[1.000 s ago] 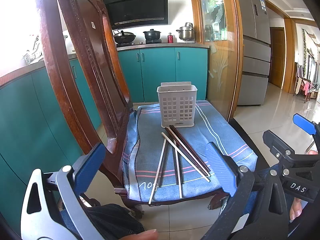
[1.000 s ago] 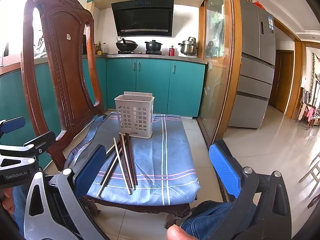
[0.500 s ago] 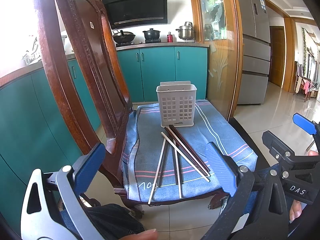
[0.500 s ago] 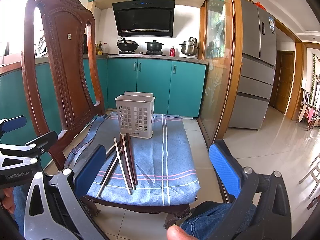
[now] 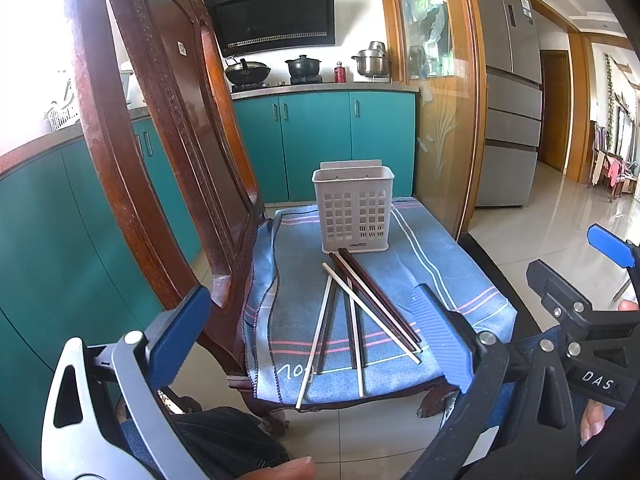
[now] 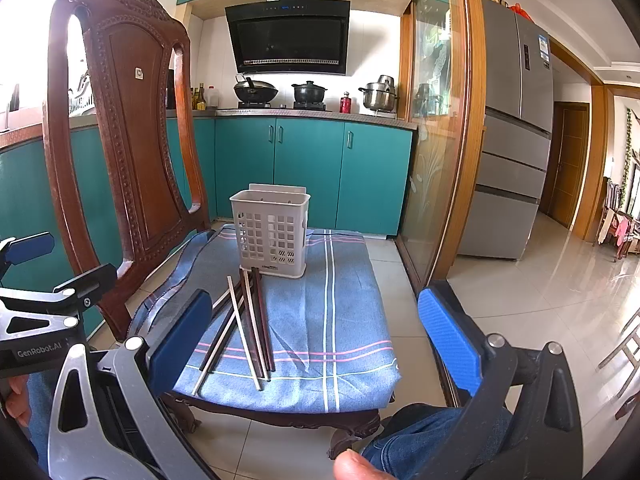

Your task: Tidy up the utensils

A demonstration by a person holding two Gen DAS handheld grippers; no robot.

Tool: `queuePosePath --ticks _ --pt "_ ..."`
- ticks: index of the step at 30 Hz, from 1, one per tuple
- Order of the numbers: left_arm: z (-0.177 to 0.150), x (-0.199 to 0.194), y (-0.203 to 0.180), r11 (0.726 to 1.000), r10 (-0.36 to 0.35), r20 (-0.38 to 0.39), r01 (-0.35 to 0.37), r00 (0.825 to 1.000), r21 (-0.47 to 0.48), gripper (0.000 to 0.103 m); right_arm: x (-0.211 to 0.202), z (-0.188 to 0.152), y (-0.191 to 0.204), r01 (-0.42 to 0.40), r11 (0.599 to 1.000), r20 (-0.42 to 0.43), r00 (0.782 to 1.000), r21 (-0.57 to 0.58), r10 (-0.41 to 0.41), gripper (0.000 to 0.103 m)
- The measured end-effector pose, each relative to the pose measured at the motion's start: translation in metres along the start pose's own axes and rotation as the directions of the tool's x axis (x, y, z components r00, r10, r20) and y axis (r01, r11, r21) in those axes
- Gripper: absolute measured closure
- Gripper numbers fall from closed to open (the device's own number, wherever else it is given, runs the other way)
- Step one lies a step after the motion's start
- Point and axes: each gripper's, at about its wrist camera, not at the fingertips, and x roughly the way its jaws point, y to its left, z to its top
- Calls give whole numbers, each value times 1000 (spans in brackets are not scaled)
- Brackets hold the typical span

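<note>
**Q:** Left wrist view: what is the status of the work area?

**A:** Loose chopsticks [image 5: 352, 312], some pale and some dark brown, lie fanned and crossed on the blue striped cloth [image 5: 440, 272] that covers the seat of the wooden chair [image 5: 160, 160]. Their far tips converge just in front of the white perforated utensil holder [image 5: 352, 212], which stands upright at the far end of the seat. No chopstick shows above its rim.

**Q:** State of both tools?

**A:** The left gripper [image 5: 312, 332] has its blue pads spread wide, nothing between them, near the front edge of the seat and apart from the chopsticks. The right gripper [image 6: 316, 336] is likewise spread and unloaded, at the same near edge.

**Q:** Which step is in hand?

**A:** Judged from the layout, the task is at its start: approach for the first pick. No chopstick is gripped and none is seen in the holder.

**Q:** Requirements for the next move?

**A:** Advance one gripper low over the cloth. Select a chopstick lying on top, such as the pale one crossing diagonally to the near right, so the others are not dragged. Straddle it across its width and close on the shaft near the middle. The sticks are thin and flat against fabric; a pad may catch the cloth. Then lift, turn the stick vertical, and lower it into the holder opening.
</note>
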Motion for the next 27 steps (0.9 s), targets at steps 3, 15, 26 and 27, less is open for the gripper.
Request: queuePosePath --ticks 3,15,26,27 --pt "-1 3 1 1000 -1 -6 1 1000 1 4 1 0 0 -1 1000 -4 1000 -1 1 2" --pt "-16 55 10 999 3 -134 -8 991 -35 4 44 2 -22 37 999 -60 998 15 -36 2" --pt "-37 160 8 987 -157 -366 136 917 -82 47 227 4 2 -270 960 -390 878 73 277 30" --pt "-36 171 8 987 -162 -380 141 910 -83 49 249 7 13 -296 953 -437 851 61 292 44"
